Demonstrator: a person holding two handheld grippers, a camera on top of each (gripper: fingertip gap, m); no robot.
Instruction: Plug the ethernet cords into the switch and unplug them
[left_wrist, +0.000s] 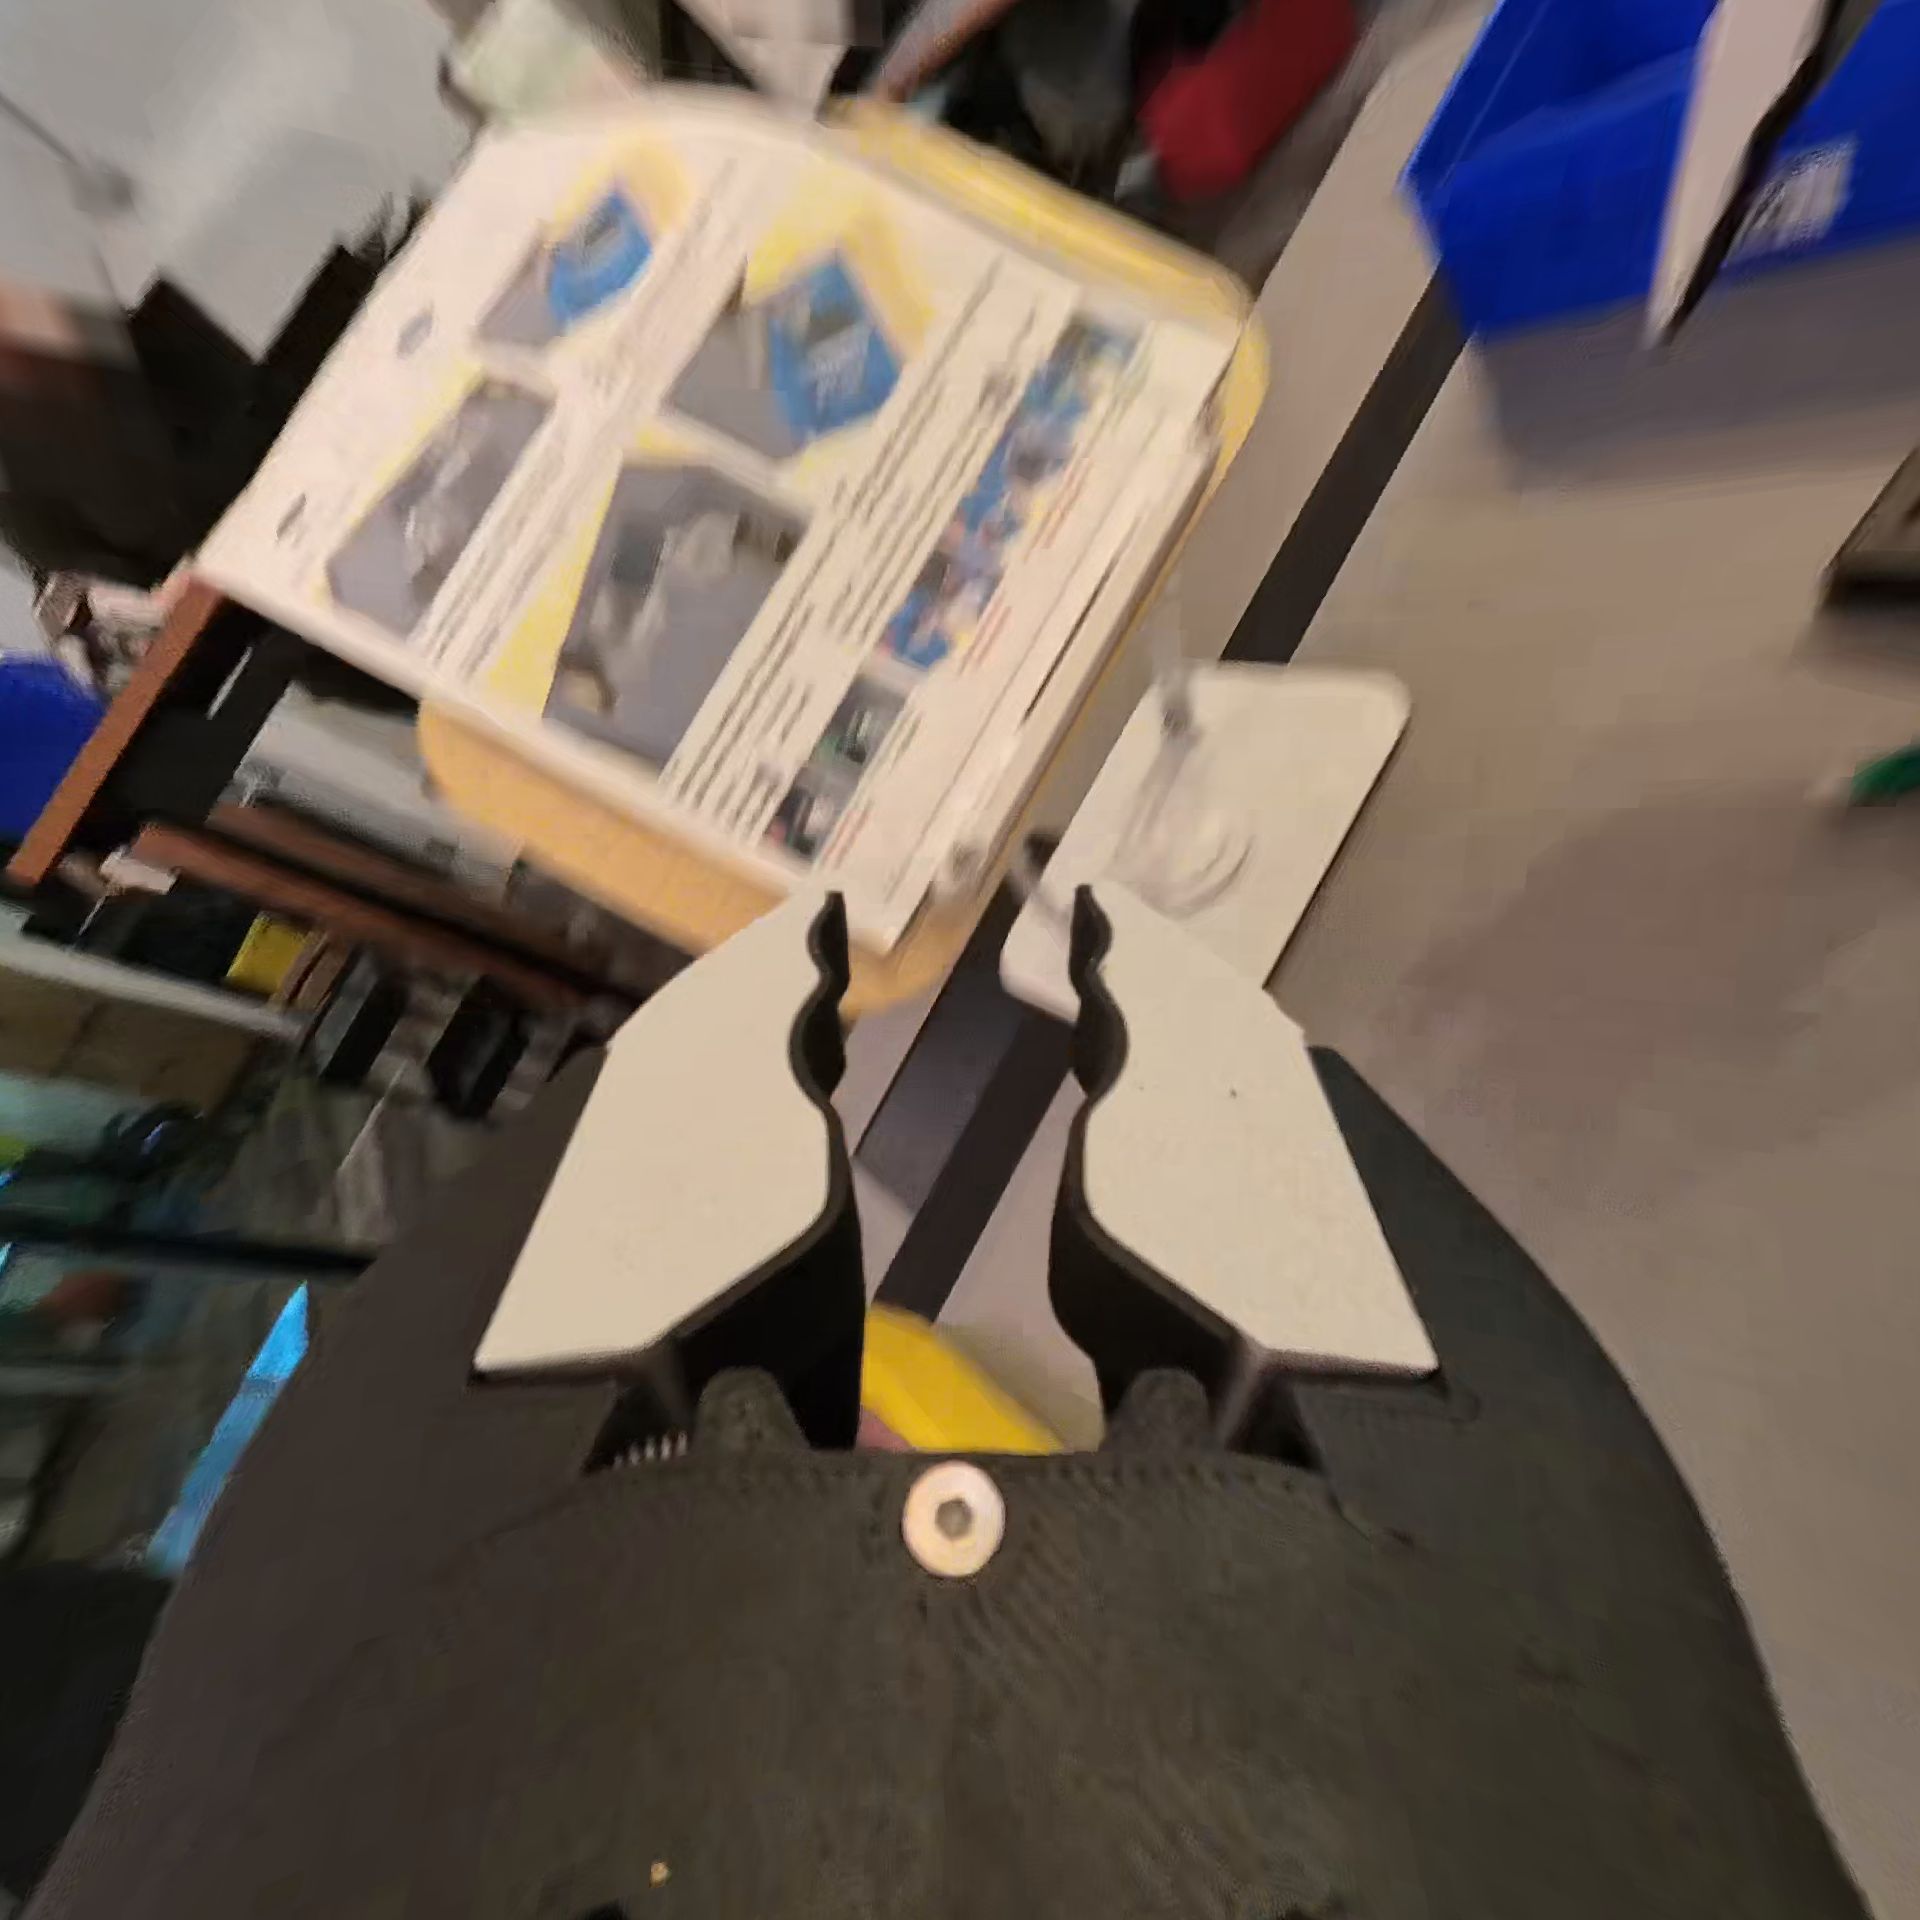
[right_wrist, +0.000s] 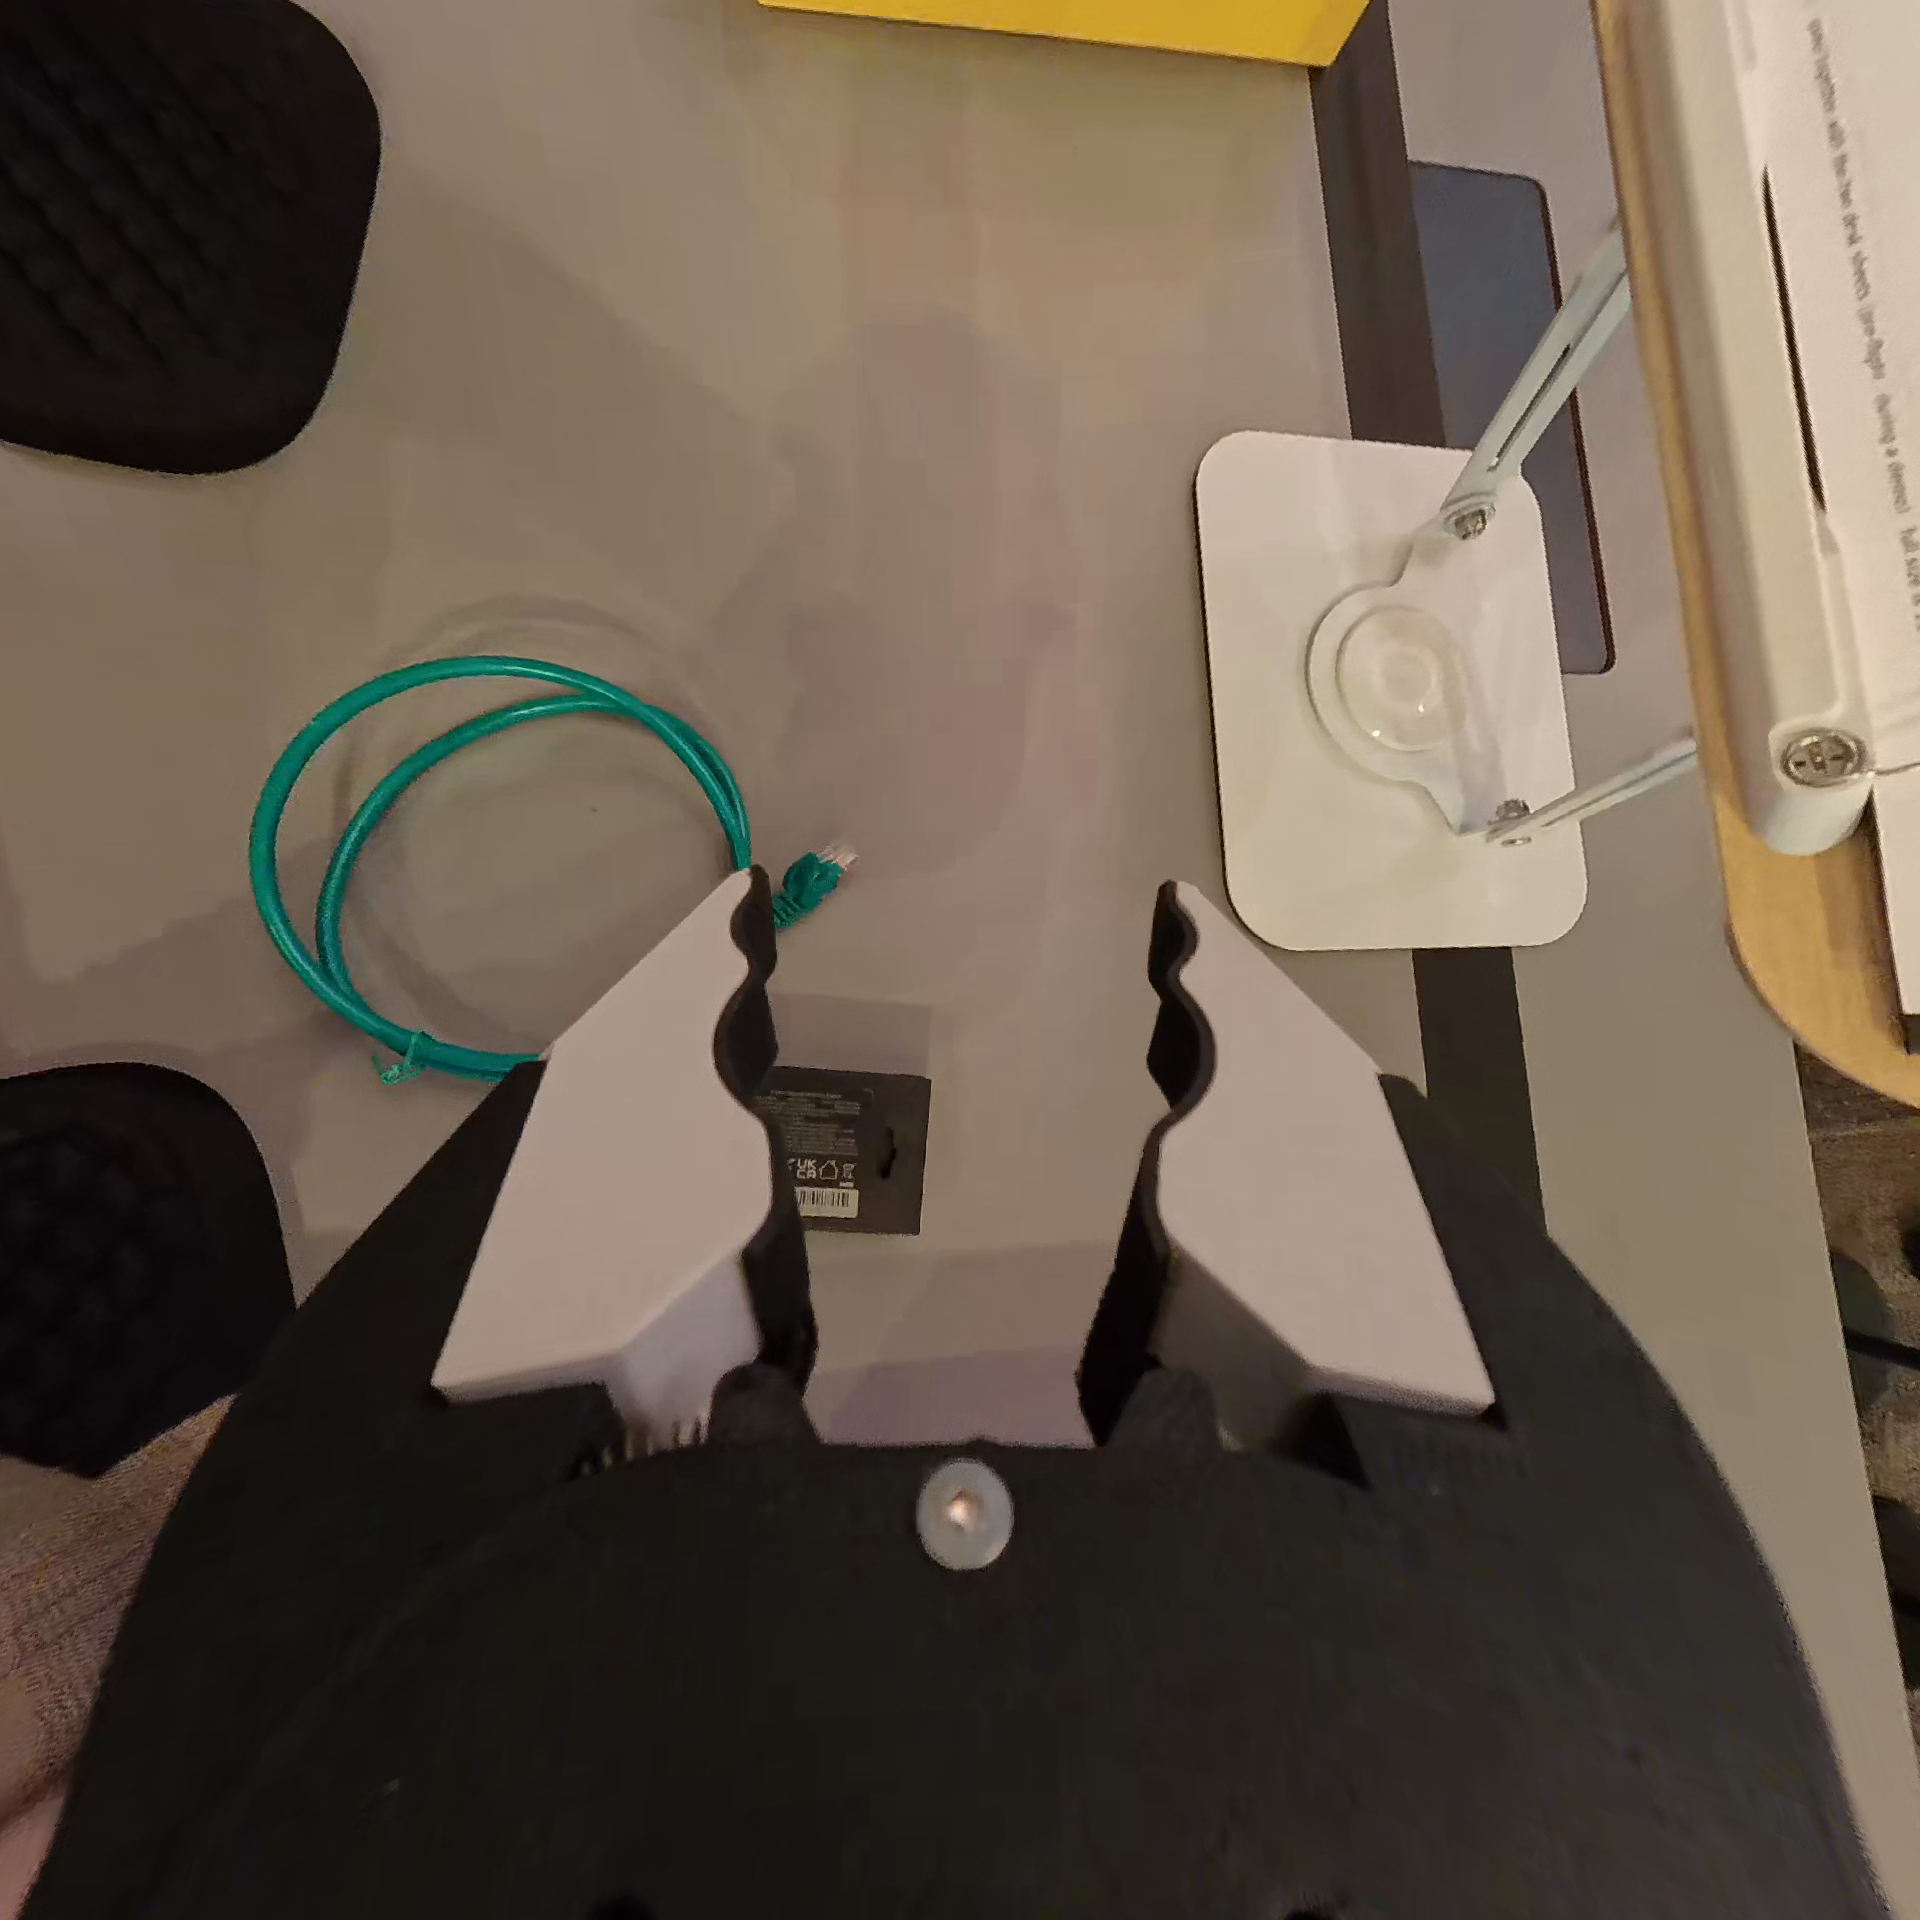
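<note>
The left wrist view is blurred. The left gripper (left_wrist: 956, 914) has its jaws apart with nothing between them, above the dark edge of a grey desk (left_wrist: 1558, 1039). Past its tips stands a tilted white and yellow printed board (left_wrist: 727, 499); a white plate (left_wrist: 1226, 810) lies near the desk's edge, and a blue bin (left_wrist: 1558, 177) sits at upper right.

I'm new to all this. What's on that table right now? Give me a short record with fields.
Cable: green ethernet cord, coiled loosely on the grey table, one plug end free
Switch: small black box lying flat, partly hidden by a finger, nothing plugged in that I can see
Right gripper: open, empty, above the switch
Left gripper: open, empty, pointing at a blurred yellow and white board
Also there: white stand base
</note>
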